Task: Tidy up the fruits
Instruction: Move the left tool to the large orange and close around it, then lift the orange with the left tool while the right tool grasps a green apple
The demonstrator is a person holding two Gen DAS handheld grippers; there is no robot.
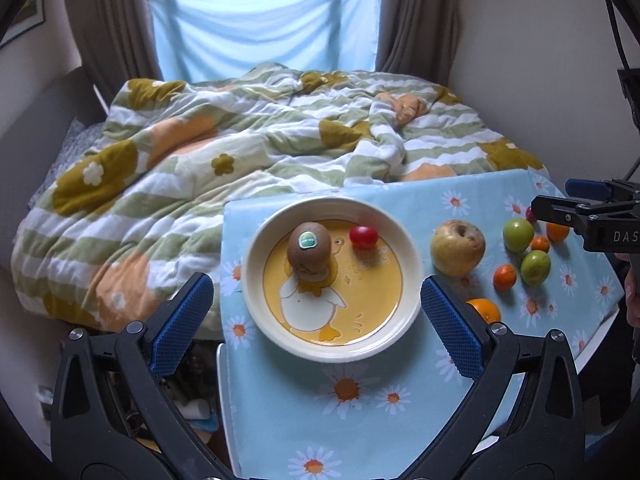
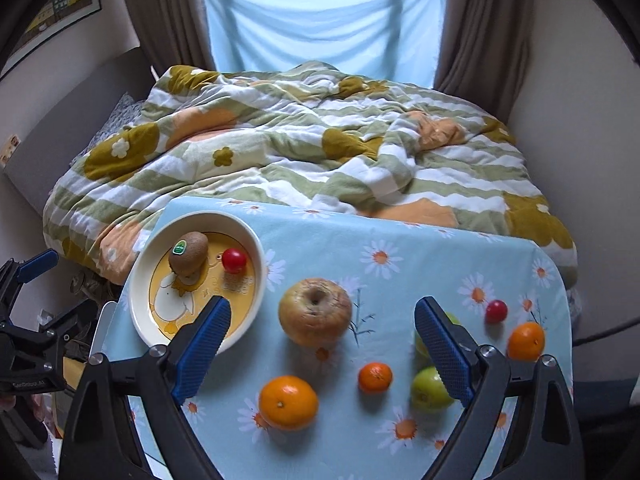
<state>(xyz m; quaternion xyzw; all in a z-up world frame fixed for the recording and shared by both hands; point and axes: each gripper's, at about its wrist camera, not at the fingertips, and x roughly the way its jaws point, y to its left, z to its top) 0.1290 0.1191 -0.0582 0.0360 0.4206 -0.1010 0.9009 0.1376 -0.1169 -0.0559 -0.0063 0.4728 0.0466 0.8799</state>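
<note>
Both grippers hang spread wide and hold nothing: the left gripper (image 1: pixel 316 304) over the plate (image 1: pixel 256 248), whose kiwi (image 1: pixel 309 249) and cherry tomato (image 1: pixel 363 237) sit toward 12 o'clock. The right gripper (image 2: pixel 322 332) frames the apple (image 2: pixel 315 311); bare tablecloth (image 2: pixel 420 240) lies beyond it, with a mandarin (image 2: pixel 288 401) at 6 o'clock near the front edge.

kiwi (image 1: pixel 309 249) in plate (image 1: pixel 256 304), apple (image 1: pixel 457 247) right of plate

In the right wrist view, the right gripper's blue finger (image 2: pixel 444 354) covers most of one green fruit (image 2: pixel 420 344) and part of another (image 2: pixel 430 390). In the left wrist view, a finger (image 1: pixel 452 328) hides part of an orange (image 1: pixel 485 309), and the frame edge cuts off the right gripper (image 1: pixel 552 198).
</note>
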